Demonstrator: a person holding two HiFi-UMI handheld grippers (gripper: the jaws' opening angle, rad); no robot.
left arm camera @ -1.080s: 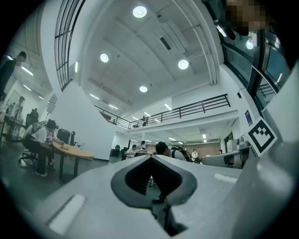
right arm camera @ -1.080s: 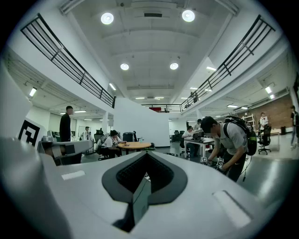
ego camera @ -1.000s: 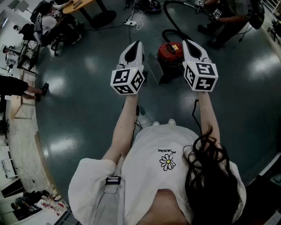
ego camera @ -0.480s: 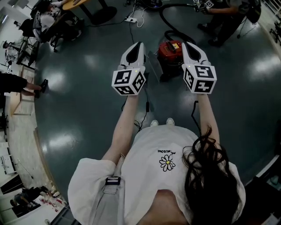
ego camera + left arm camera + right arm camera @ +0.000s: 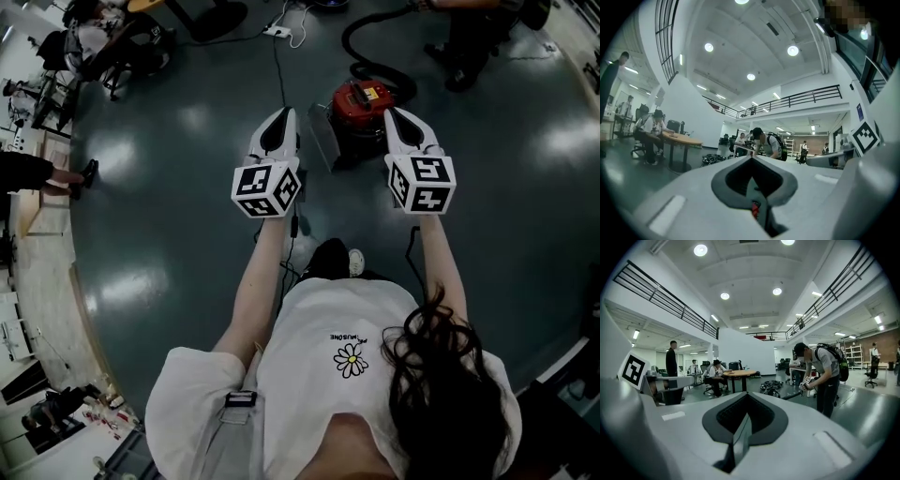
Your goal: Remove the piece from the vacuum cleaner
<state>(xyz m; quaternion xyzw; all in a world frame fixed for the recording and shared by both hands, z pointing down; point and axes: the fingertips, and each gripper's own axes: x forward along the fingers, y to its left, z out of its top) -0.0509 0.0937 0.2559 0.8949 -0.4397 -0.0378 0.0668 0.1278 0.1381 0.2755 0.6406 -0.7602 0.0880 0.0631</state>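
Observation:
A red canister vacuum cleaner (image 5: 360, 99) stands on the dark floor ahead of me, its black hose (image 5: 373, 21) curling away toward a person at the top right. A pale see-through flat piece (image 5: 320, 138) stands against its left side. My left gripper (image 5: 283, 116) hovers left of the vacuum, my right gripper (image 5: 395, 114) just right of it, both held above the floor and apart from it. In the left gripper view the left gripper (image 5: 753, 174) has its jaws pressed together with nothing between them. The right gripper (image 5: 743, 420) looks the same in the right gripper view.
A power strip (image 5: 278, 31) and its cable (image 5: 276, 66) lie on the floor beyond the left gripper. People sit at a round table (image 5: 192, 9) at the far left. A person with a backpack (image 5: 824, 373) holds the hose's end. A wall edge (image 5: 52, 234) runs along the left.
The person holding the grippers has taken a step; one leg is now forward. Both grippers sit slightly lower in the view and the vacuum slightly higher. Both stay shut.

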